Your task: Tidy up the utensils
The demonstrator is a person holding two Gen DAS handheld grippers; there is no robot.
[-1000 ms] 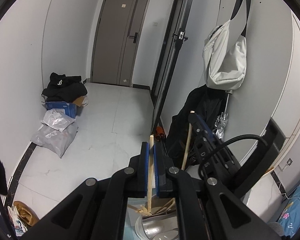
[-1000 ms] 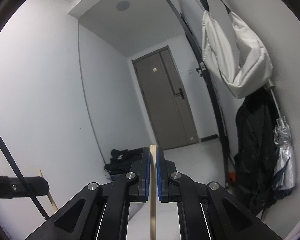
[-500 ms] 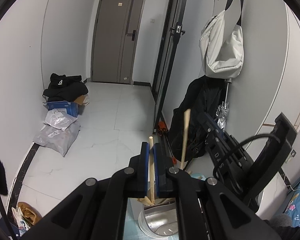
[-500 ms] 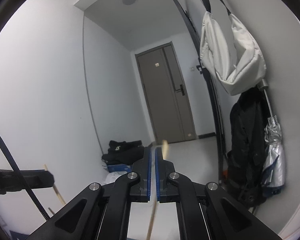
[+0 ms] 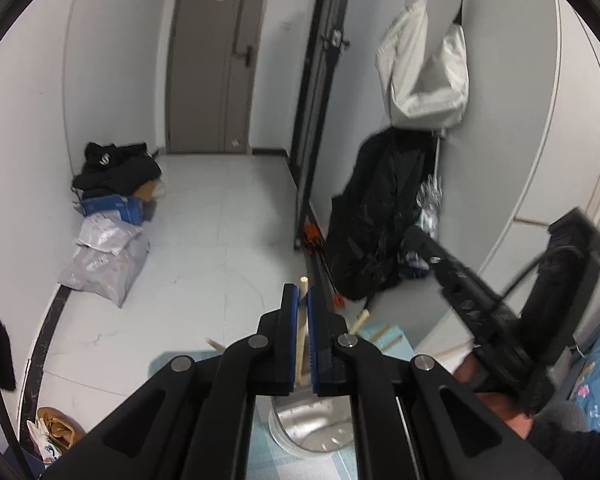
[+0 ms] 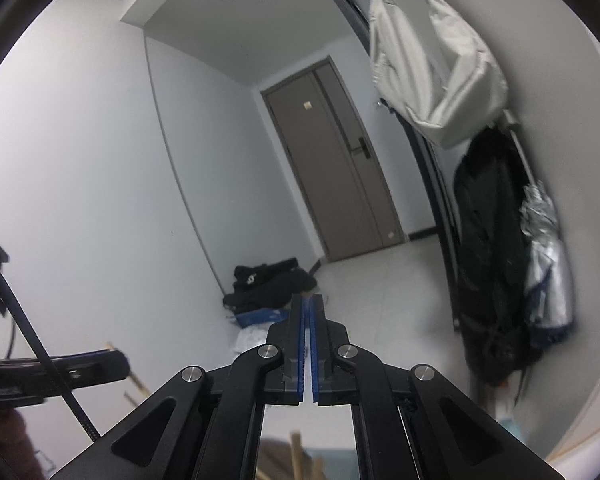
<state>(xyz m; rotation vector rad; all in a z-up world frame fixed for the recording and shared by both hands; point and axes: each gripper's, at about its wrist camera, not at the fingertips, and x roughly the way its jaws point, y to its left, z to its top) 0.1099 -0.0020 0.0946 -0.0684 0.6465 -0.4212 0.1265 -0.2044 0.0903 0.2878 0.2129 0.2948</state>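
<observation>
My left gripper [image 5: 303,292] is shut on a pale wooden chopstick [image 5: 301,336] held nearly upright. Its lower end reaches down toward a steel cup [image 5: 288,438] just under the jaws. Other wooden sticks [image 5: 362,317] lean out around the cup. My right gripper [image 6: 307,300] is shut with nothing between its blue pads. In the right wrist view, wooden sticks [image 6: 296,450] show below its frame. The right gripper [image 5: 456,276] also shows at the right of the left wrist view, and the left gripper [image 6: 100,362] at the lower left of the right wrist view.
A blue checked cloth [image 5: 260,460] lies under the cup. A black coat [image 5: 380,208] and a white bag [image 5: 424,68] hang on the right wall. Parcels [image 5: 104,256] and black clothes [image 5: 116,168] lie on the tiled floor at left. A grey door [image 5: 216,60] stands behind.
The chopstick in the right gripper tilted and slid out of the jaws, which are now bare. The left gripper lowered its chopstick toward the cup. The right gripper moved sideways.
</observation>
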